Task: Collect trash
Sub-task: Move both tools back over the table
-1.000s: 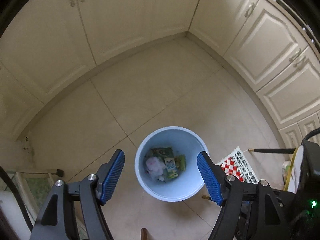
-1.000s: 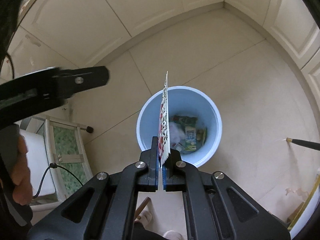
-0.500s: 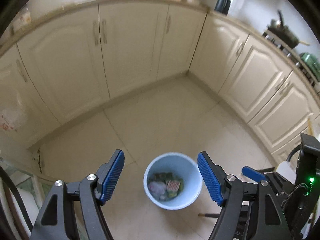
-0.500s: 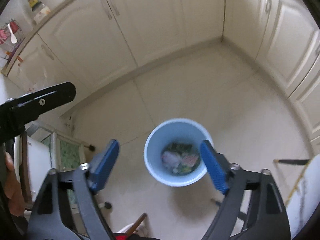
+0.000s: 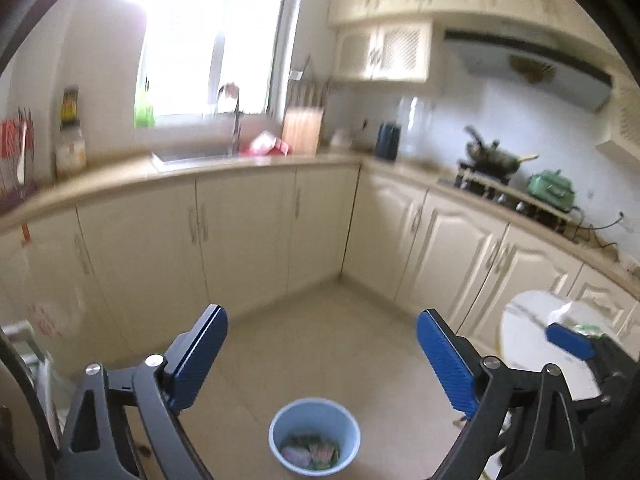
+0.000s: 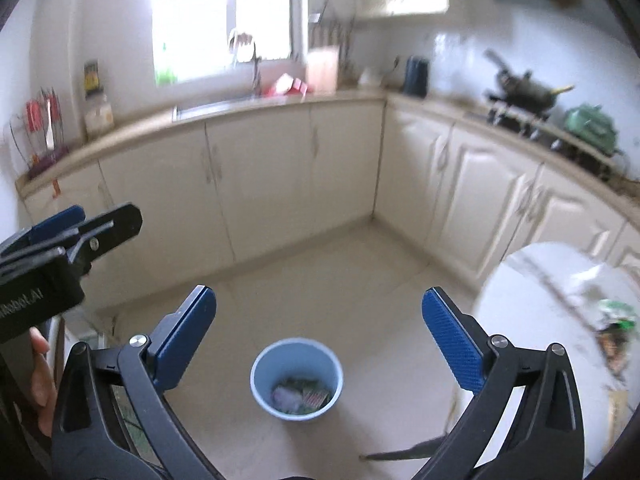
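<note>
Both grippers are held high above the kitchen floor (image 6: 320, 280) and aimed forward rather than down, which I judge suits a search for the next piece of rubbish, since neither carries anything. The left gripper (image 5: 322, 360) has its blue pads spread wide with nothing between them, and the right gripper (image 6: 320, 340) is equally wide and empty. The blue bin (image 6: 296, 378) stands on the floor well out from the corner where the two runs of cream cabinets (image 6: 280, 184) meet, low in both views and far below the fingertips; it already holds wrappers and crumpled paper (image 5: 312, 450). More rubbish lies on the round white table (image 6: 520, 300) at the right edge of both views: a pale crumpled sheet and a green-printed wrapper (image 6: 614, 312) rest near the table's far right edge, well apart from the right gripper's fingers and off to their right. The blur makes the exact kind of litter impossible to tell. Reaching it probably calls for a swing rightward and a descent.
</note>
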